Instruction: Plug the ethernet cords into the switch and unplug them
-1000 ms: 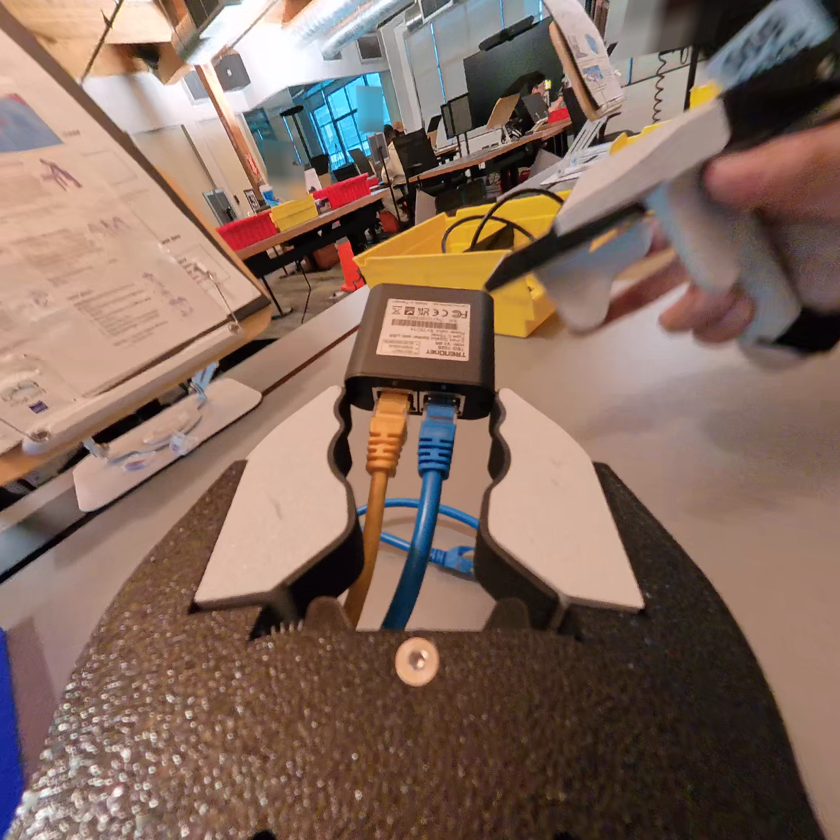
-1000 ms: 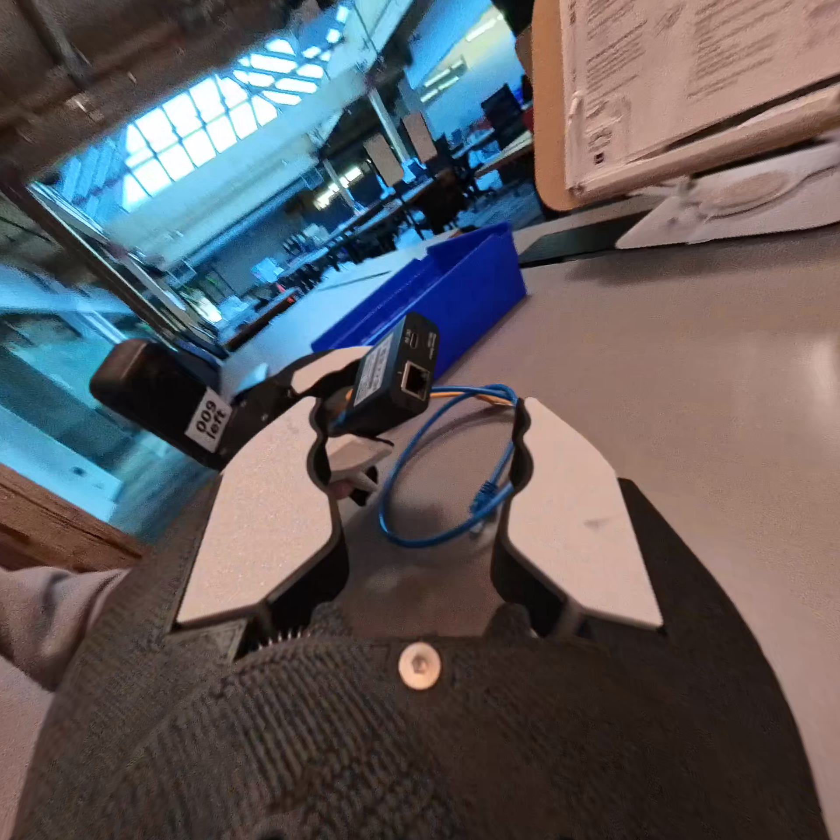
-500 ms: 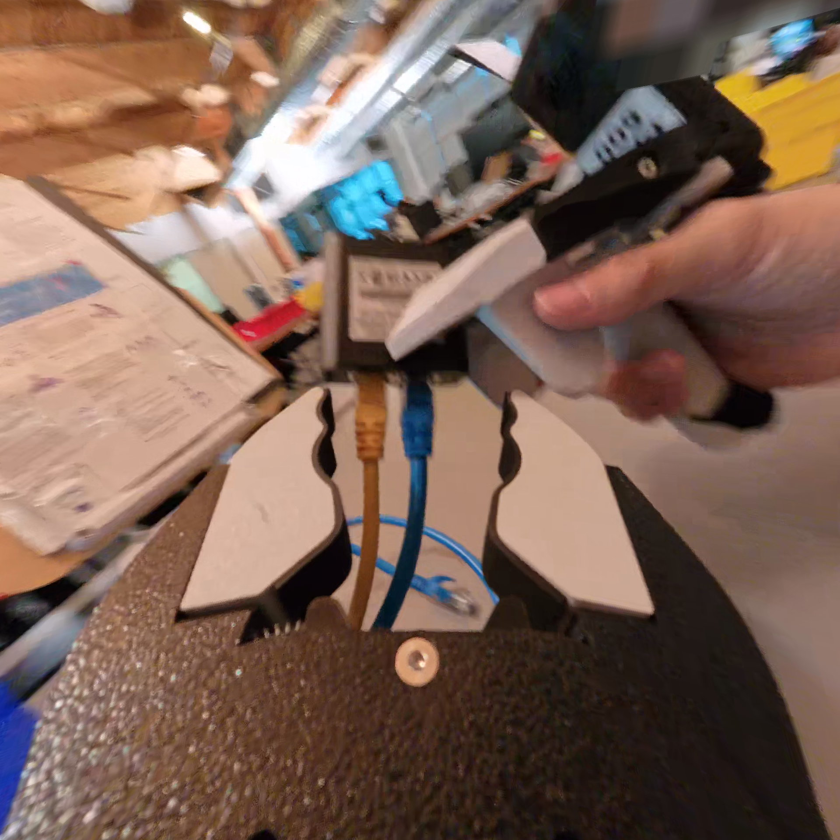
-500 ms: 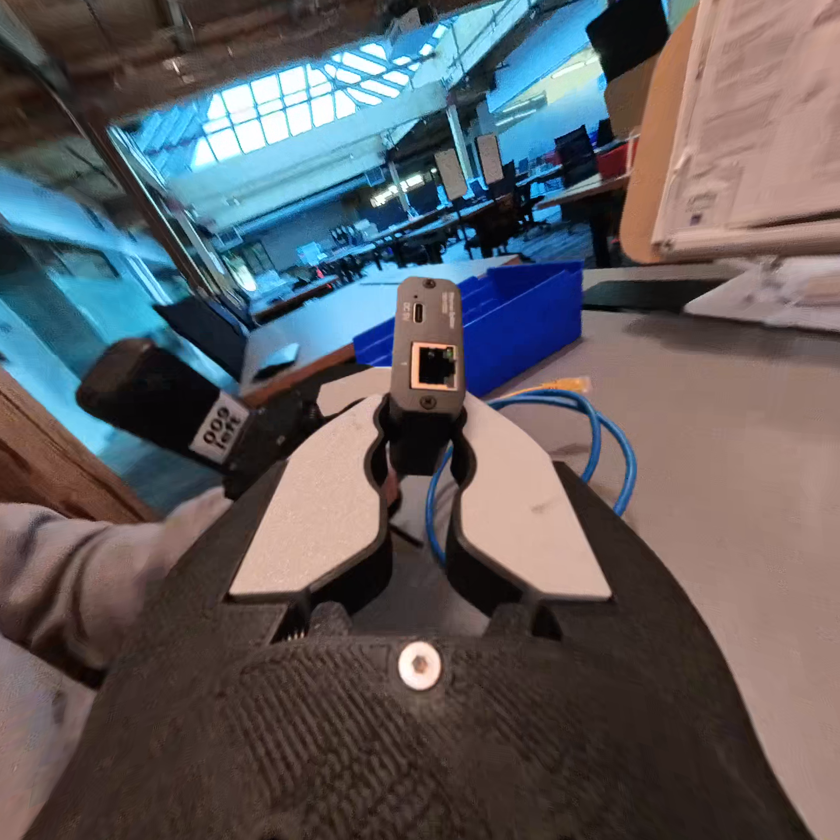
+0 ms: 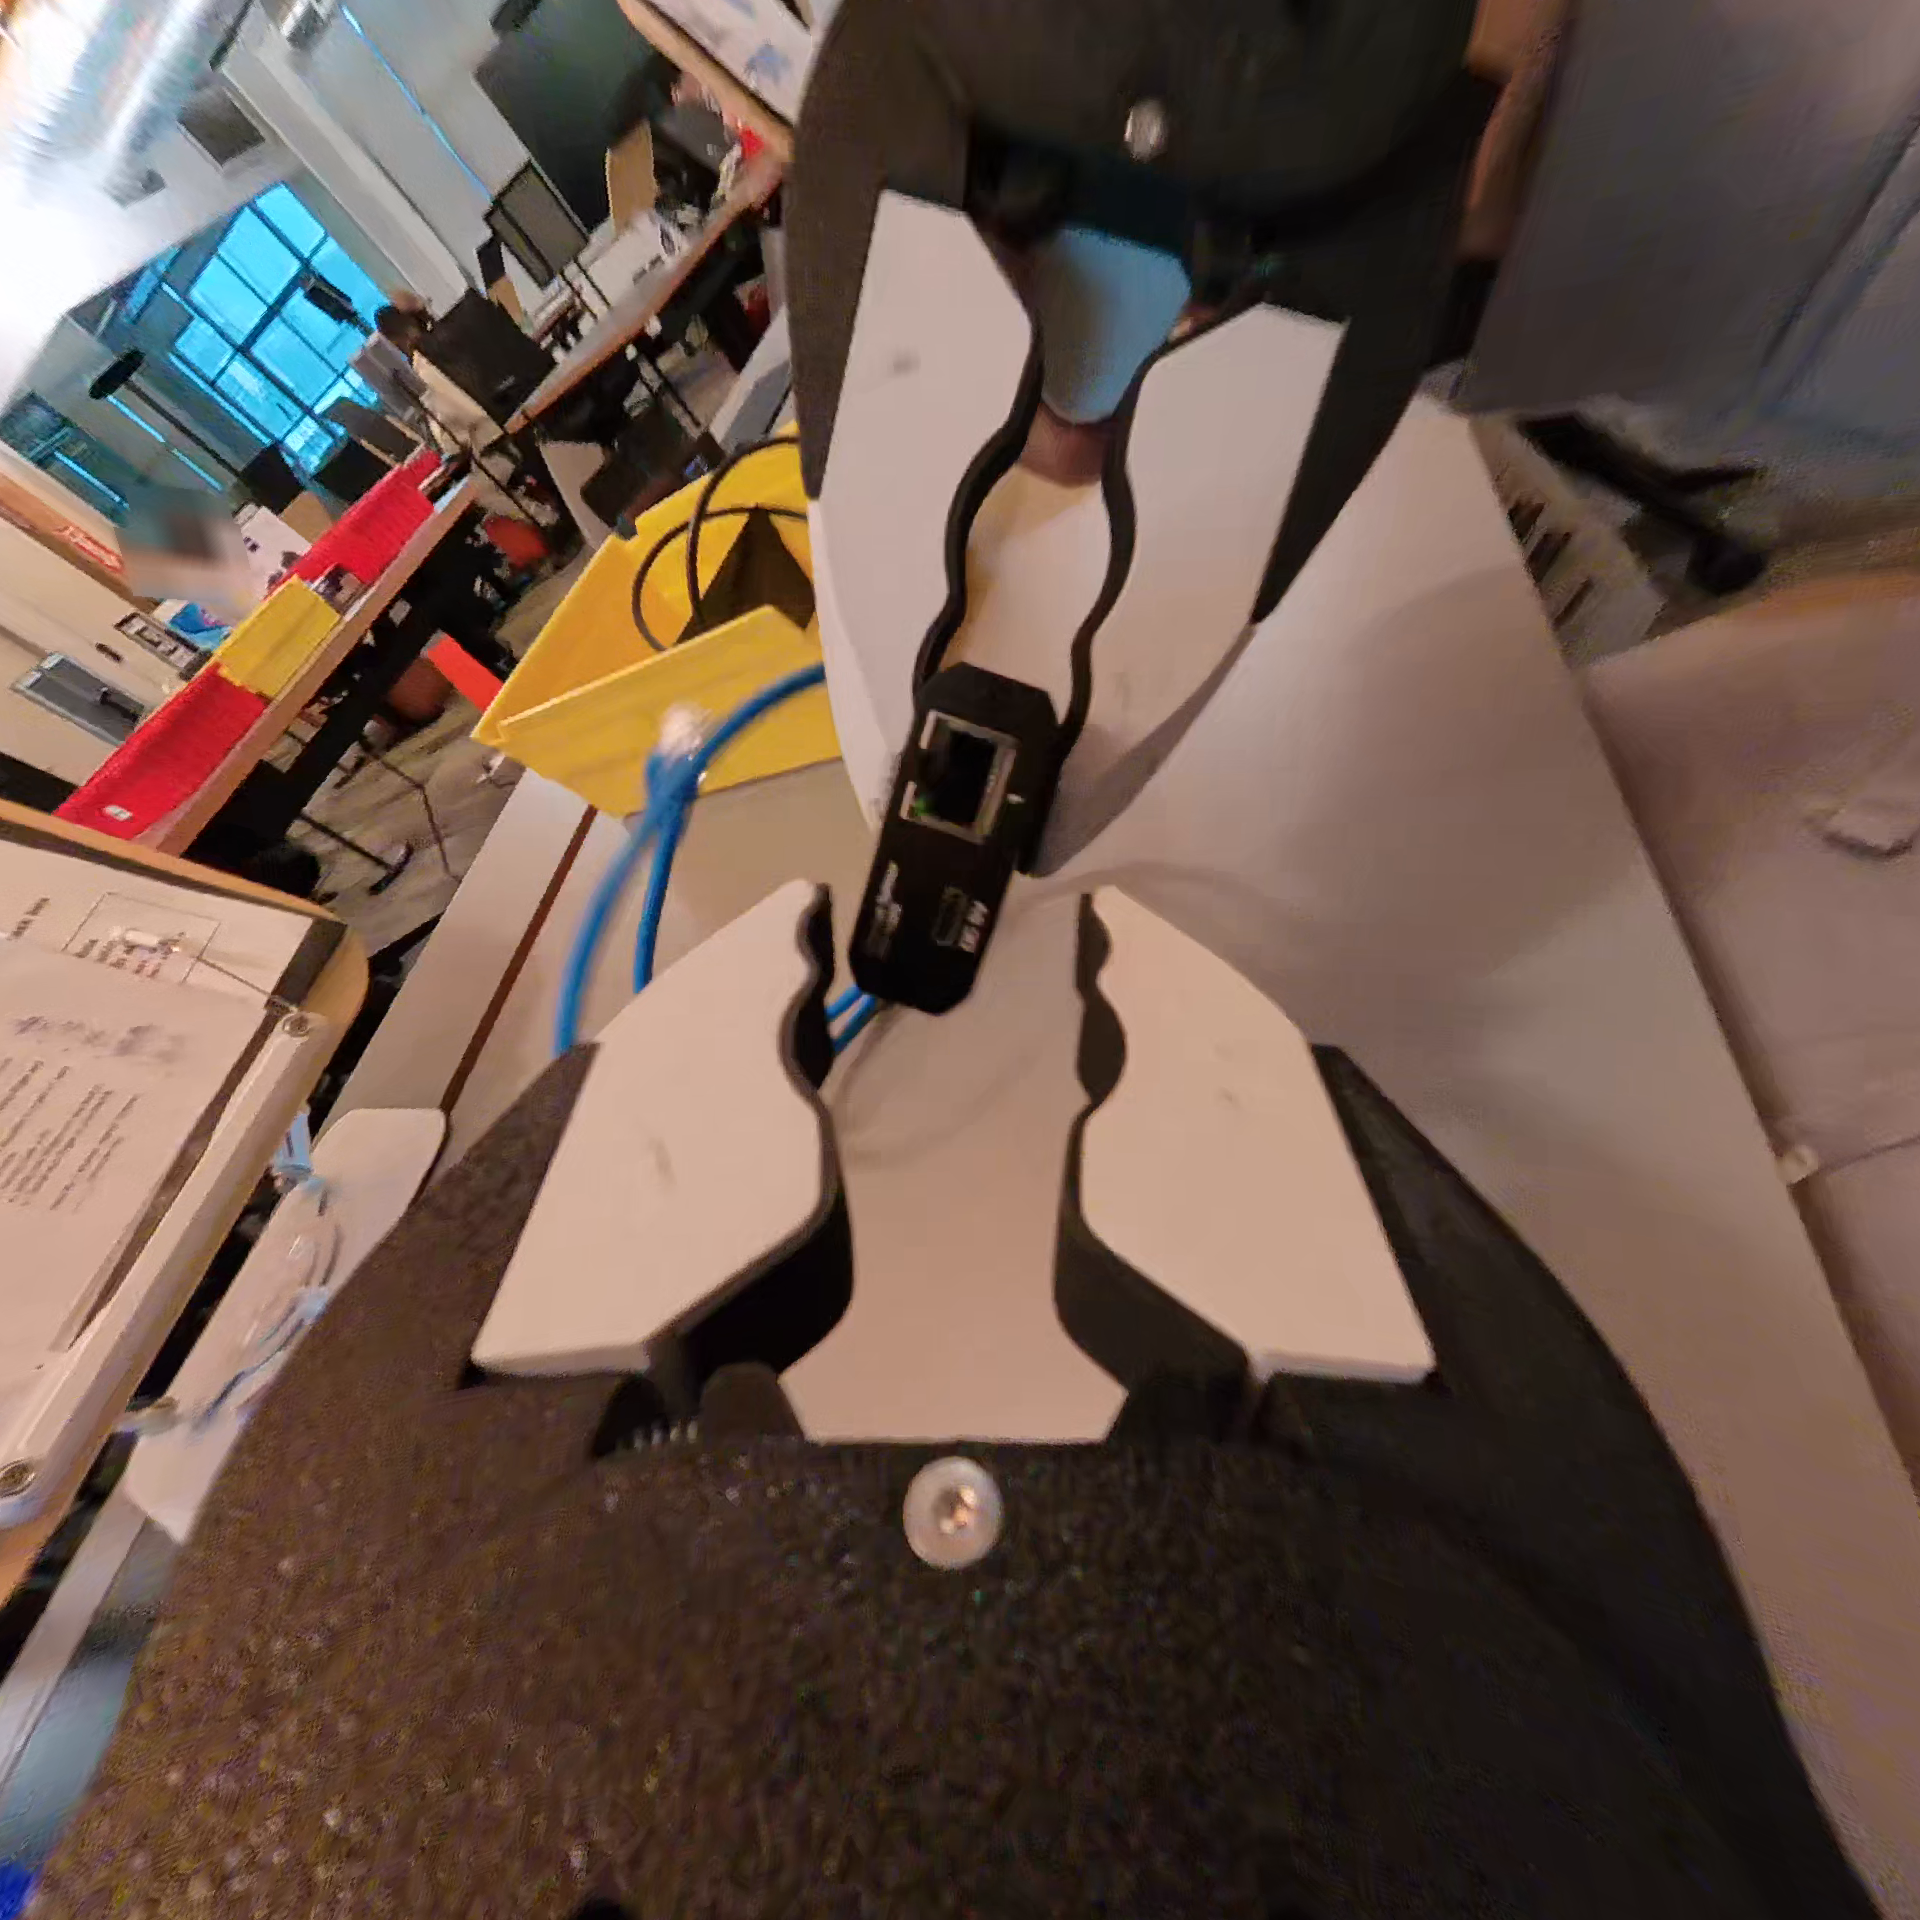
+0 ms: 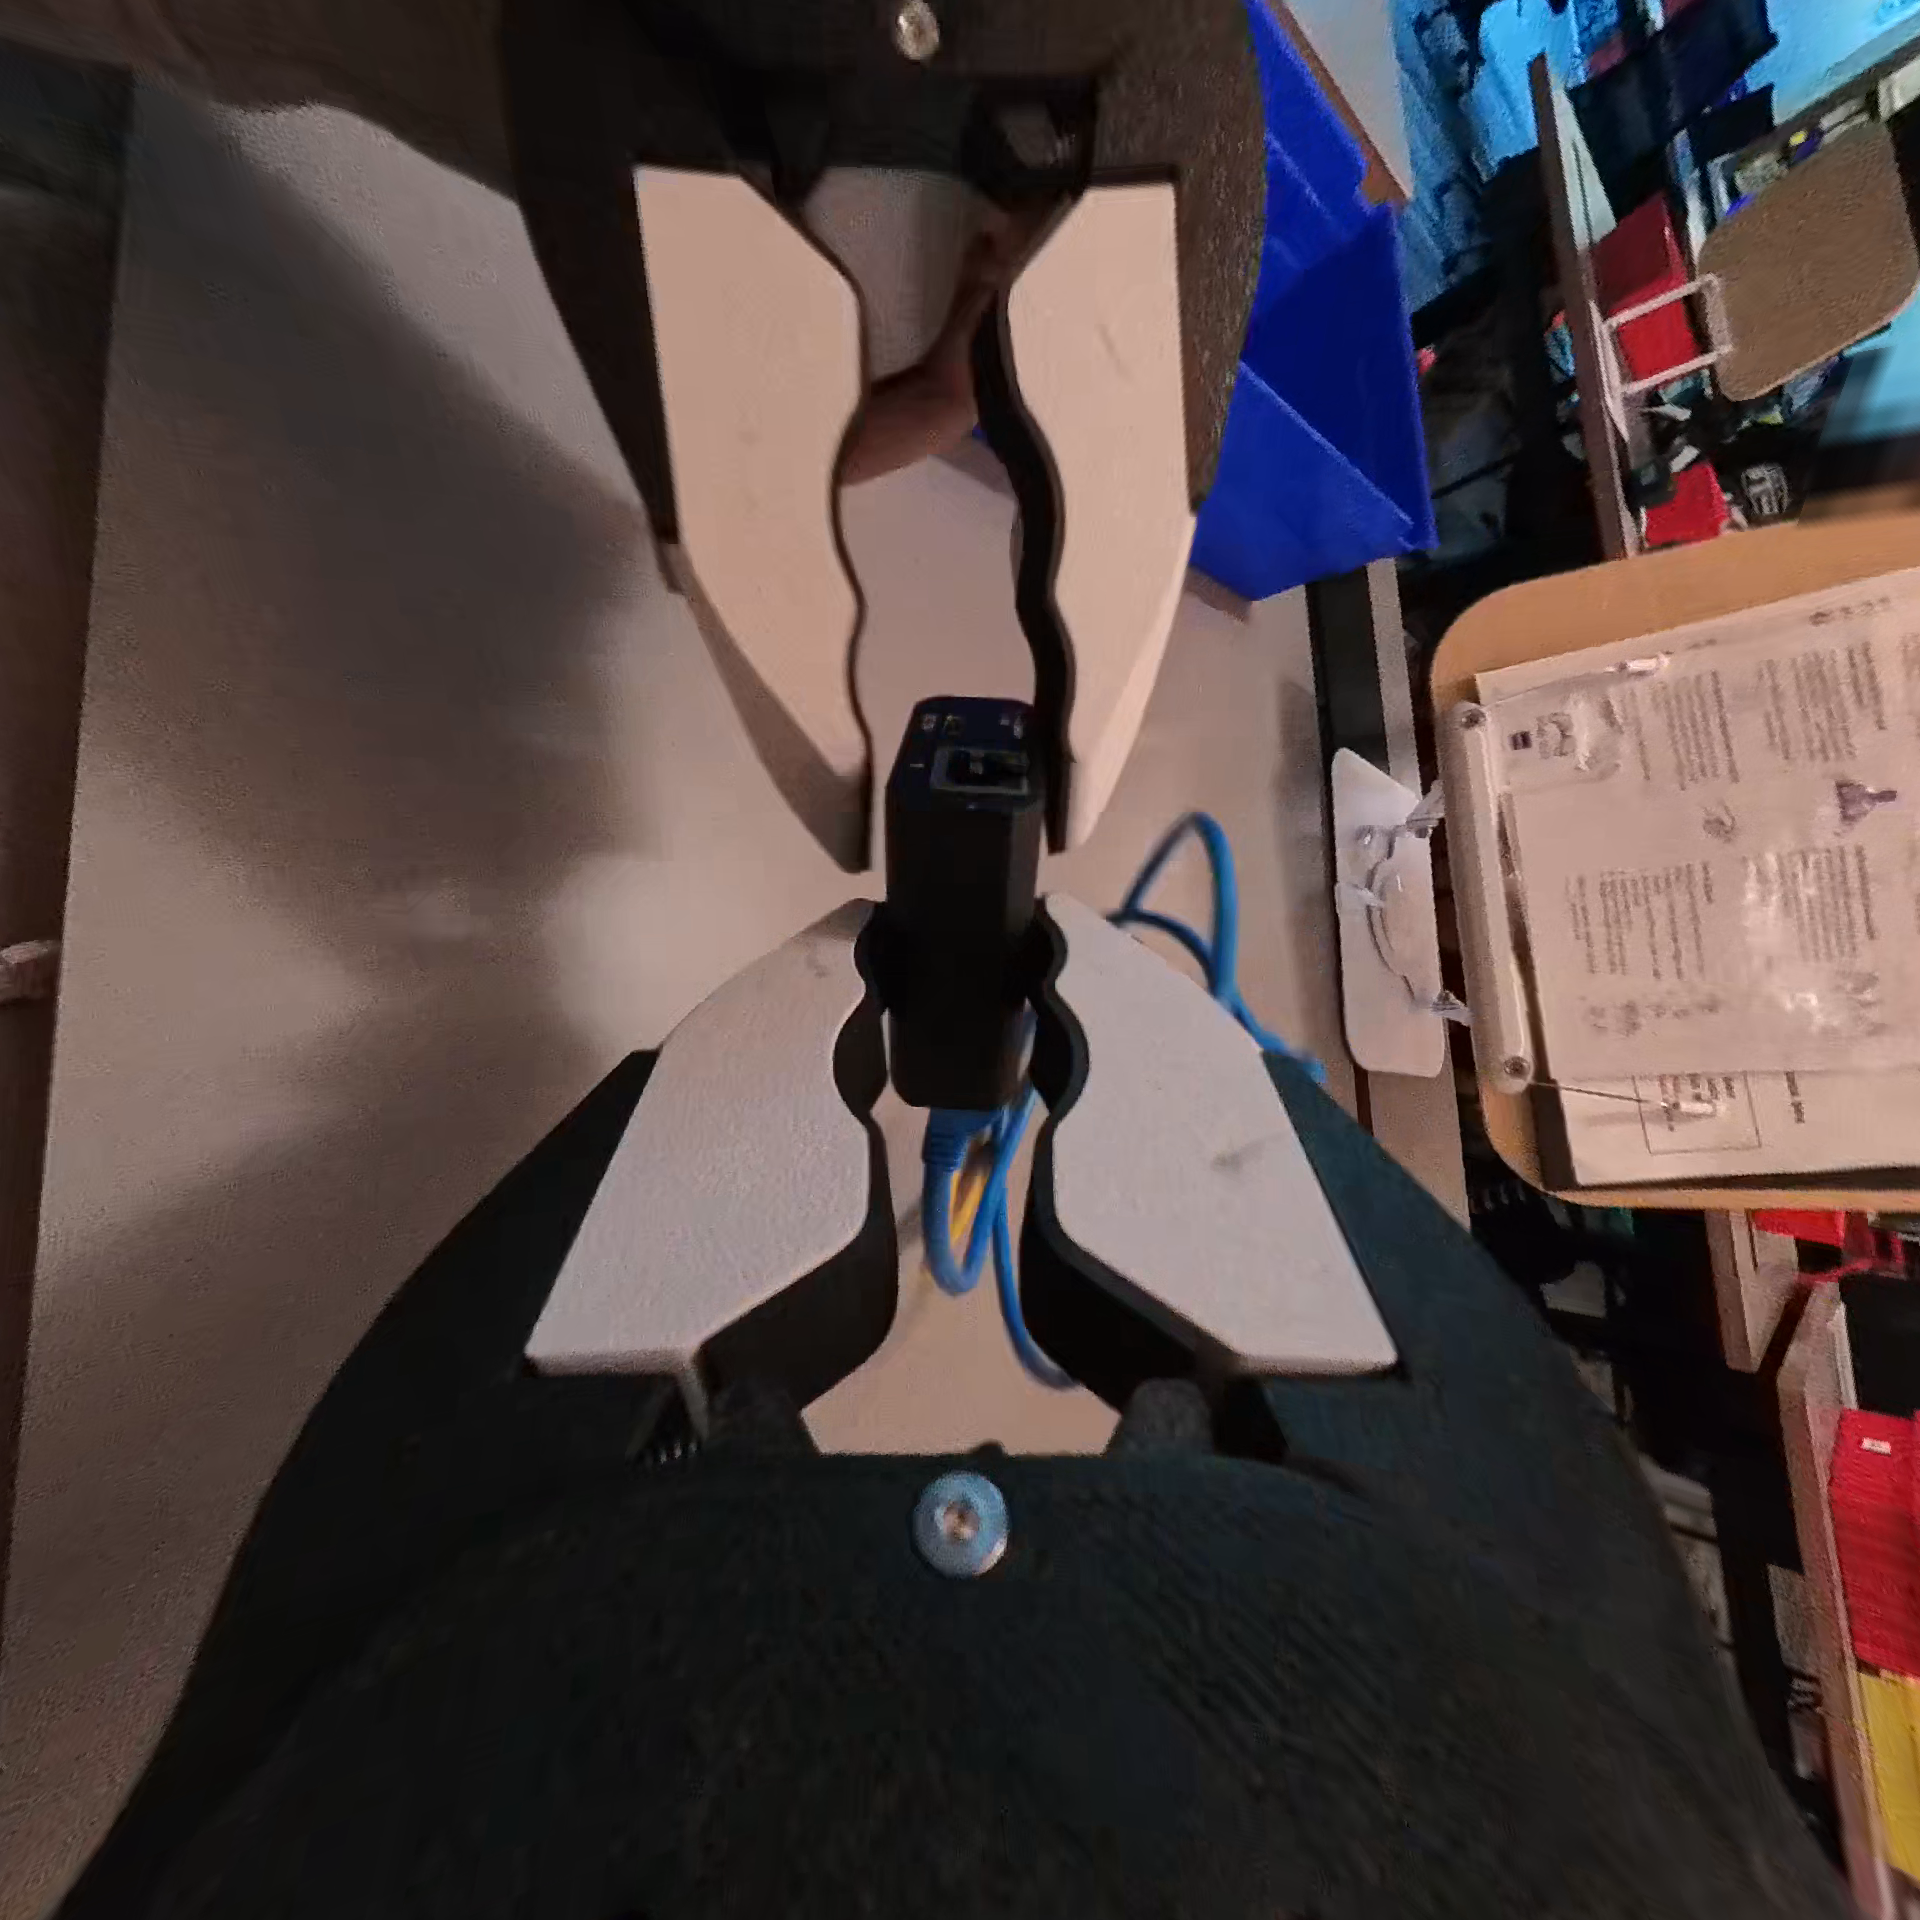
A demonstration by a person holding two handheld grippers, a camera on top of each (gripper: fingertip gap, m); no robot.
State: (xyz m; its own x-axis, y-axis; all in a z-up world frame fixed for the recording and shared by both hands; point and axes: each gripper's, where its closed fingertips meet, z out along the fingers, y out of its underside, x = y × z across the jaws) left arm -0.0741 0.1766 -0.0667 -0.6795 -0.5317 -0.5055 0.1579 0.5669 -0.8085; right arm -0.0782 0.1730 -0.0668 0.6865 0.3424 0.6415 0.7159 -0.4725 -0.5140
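The switch (image 6: 961,935), a small black box, is held above the worktop (image 6: 312,935), clamped between the fingers of the right gripper (image 6: 961,940). A blue cord (image 6: 977,1216) and a yellow one are seen plugged into its near end. The left gripper (image 5: 951,935) is spread wide, the switch just ahead of its fingertips.
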